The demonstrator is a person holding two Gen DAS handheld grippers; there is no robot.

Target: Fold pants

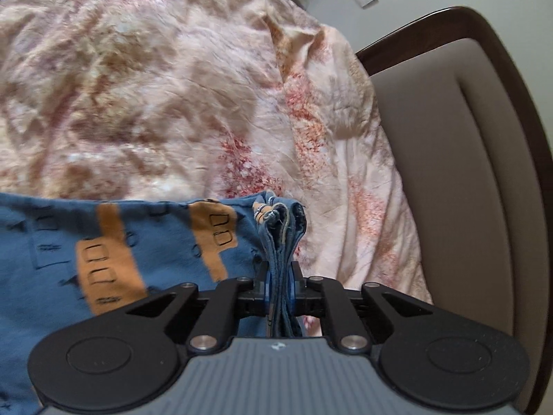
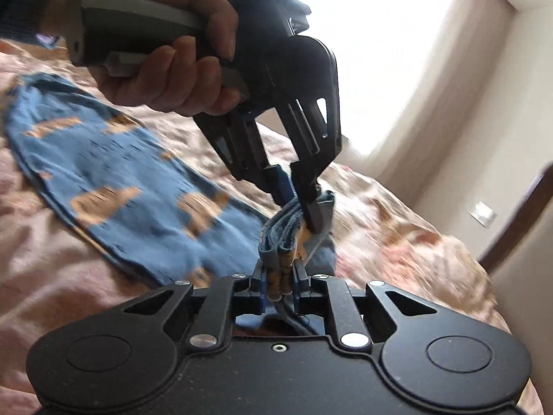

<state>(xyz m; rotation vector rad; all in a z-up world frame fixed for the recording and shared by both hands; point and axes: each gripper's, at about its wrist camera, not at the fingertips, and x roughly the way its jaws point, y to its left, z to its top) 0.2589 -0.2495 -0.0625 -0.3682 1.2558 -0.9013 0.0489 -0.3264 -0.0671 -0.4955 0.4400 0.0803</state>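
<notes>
Left wrist view, nearest first: the left gripper (image 1: 280,276) is clamped on a bunched, many-layered edge of the pants (image 1: 145,242), its black fingers pressed close with the folded hems standing up between them like pages on end. No earlier picture is given, so only the grip itself can be told. The pants are soft blue knit, printed with orange blocks and small black outline marks, and from the pinched corner they spread away to the left, flat on the bedspread (image 1: 155,86). That bedspread is a crumpled pink-and-tan floral cloth, creased all over. Beyond it to the right rises a padded beige headboard (image 1: 449,173) with a curved dark wooden rim, and a pale wall behind. In the right wrist view the right gripper (image 2: 279,276) is likewise closed on a gathered bundle of the same blue-and-orange cloth, the layers running straight up from its pads. Just beyond, the left gripper (image 2: 299,204) comes down from above, held in a person's hand (image 2: 162,69) wrapped round its grey handle, and bites the same bundle a little farther along. The rest of the pants lie as a long rounded shape, long axis running away to the upper left across the bed. Farthest off is a bright window (image 2: 363,52).
</notes>
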